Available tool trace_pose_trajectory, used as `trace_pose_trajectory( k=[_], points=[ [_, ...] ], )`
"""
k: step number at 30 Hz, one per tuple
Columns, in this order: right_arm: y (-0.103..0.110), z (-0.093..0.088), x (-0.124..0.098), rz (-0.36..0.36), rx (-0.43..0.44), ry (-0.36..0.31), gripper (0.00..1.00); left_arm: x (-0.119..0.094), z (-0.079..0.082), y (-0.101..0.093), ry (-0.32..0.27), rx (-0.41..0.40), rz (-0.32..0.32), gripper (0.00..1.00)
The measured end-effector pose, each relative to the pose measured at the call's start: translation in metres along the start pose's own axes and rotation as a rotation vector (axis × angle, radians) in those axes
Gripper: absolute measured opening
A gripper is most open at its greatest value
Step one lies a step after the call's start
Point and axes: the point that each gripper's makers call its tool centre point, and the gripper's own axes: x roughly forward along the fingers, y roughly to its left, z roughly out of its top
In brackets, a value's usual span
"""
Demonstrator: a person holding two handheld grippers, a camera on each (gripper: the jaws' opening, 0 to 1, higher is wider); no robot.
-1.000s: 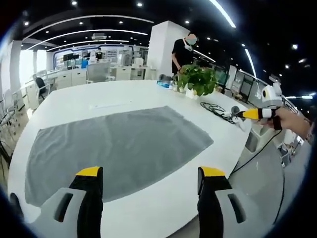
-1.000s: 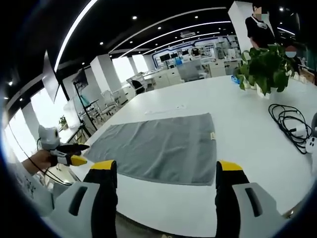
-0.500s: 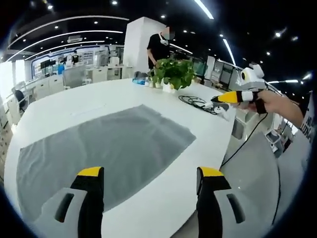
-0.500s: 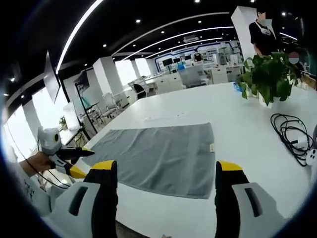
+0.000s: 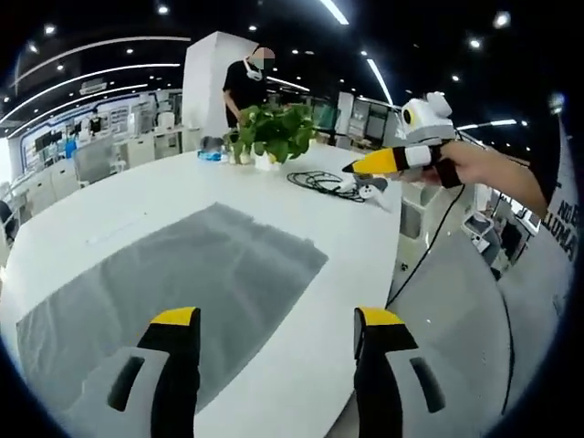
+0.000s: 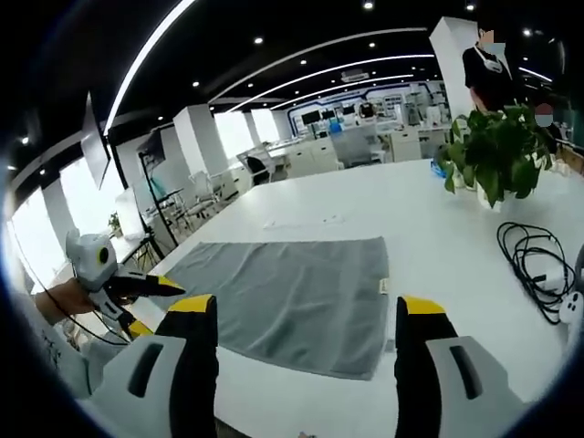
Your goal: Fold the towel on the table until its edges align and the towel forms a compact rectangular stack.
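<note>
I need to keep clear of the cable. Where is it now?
In the right gripper view the cable lies coiled on the table at the right edge, below the plant and right of the towel.

The grey towel [image 6: 297, 301] lies spread flat and unfolded on the white table [image 6: 456, 246], a small tag at one edge.

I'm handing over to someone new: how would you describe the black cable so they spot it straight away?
Start at the big white oval table with the flat grey towel spread on it. Beyond the towel's tagged edge, past the leafy green potted plant, lies a loose coil of thin black cable on the bare tabletop. It is the table's one dark, looping thing, beside a small white device.
</note>
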Motion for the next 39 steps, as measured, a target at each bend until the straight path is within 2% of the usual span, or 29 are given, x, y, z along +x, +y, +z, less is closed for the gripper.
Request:
trace_pose_trajectory(
  k=[5, 10, 12, 14, 27, 34, 39],
  points=[
    [-0.006, -0.001, -0.001, -0.006, -0.019, 0.022, 0.78, 0.006, -0.002, -0.012, 0.051, 0.078, -0.038, 0.70],
    [-0.008, 0.001, -0.005, 0.004, -0.035, 0.028, 0.77, 0.012, -0.003, -0.022, 0.073, 0.113, -0.071, 0.68],
    [-0.013, 0.004, -0.007, -0.017, -0.039, 0.021, 0.78, 0.013, 0.004, -0.020, 0.057, 0.150, -0.046, 0.64],
    [-0.016, 0.008, -0.009, -0.023, -0.061, 0.014, 0.77, 0.013, 0.008, -0.023, 0.051, 0.167, -0.052, 0.61],
    [-0.023, 0.019, -0.006, -0.009, -0.044, -0.003, 0.72, 0.036, 0.029, -0.032, 0.053, 0.252, -0.097, 0.59],
    [-0.032, 0.023, -0.001, -0.013, -0.038, -0.009, 0.70, 0.050, 0.033, -0.036, 0.058, 0.303, -0.127, 0.55],
    [-0.041, 0.026, 0.007, -0.019, -0.034, -0.005, 0.69, 0.059, 0.033, -0.035, 0.068, 0.308, -0.144, 0.54]
  ],
)
